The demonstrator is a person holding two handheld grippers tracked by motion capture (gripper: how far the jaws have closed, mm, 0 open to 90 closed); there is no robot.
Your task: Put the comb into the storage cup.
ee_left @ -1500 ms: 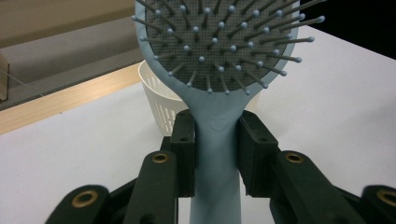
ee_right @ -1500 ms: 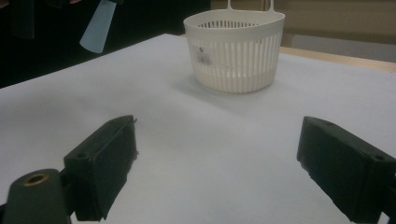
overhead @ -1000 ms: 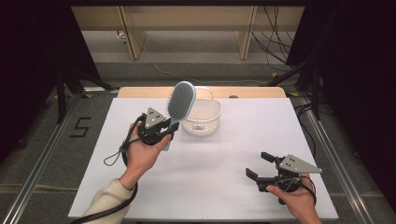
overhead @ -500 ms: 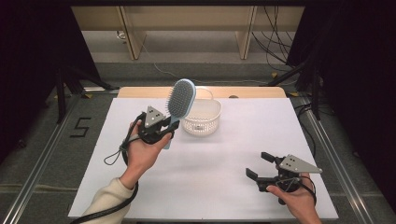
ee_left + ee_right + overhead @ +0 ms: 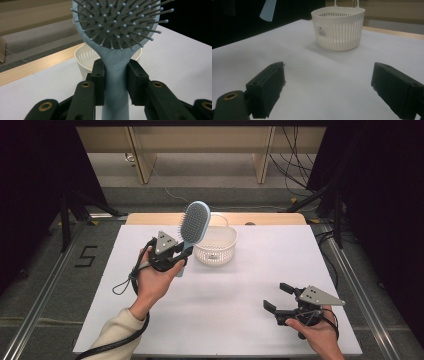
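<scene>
A light blue hairbrush [image 5: 194,223] with grey bristles [image 5: 117,22] is held upright above the table, just left of a white slatted basket [image 5: 216,246]. My left gripper [image 5: 181,251] is shut on the brush's handle [image 5: 115,82], with a jaw on each side of it. The basket [image 5: 338,27] stands at the back middle of the white table [image 5: 240,285], and nothing shows inside it. My right gripper [image 5: 279,297] rests low at the front right, jaws wide open with nothing between them.
A wooden strip [image 5: 270,218] runs along the table's far edge. Black cables trail from both grippers, the left one looping on the table [image 5: 122,284]. Metal rails [image 5: 40,295] flank the table on the floor.
</scene>
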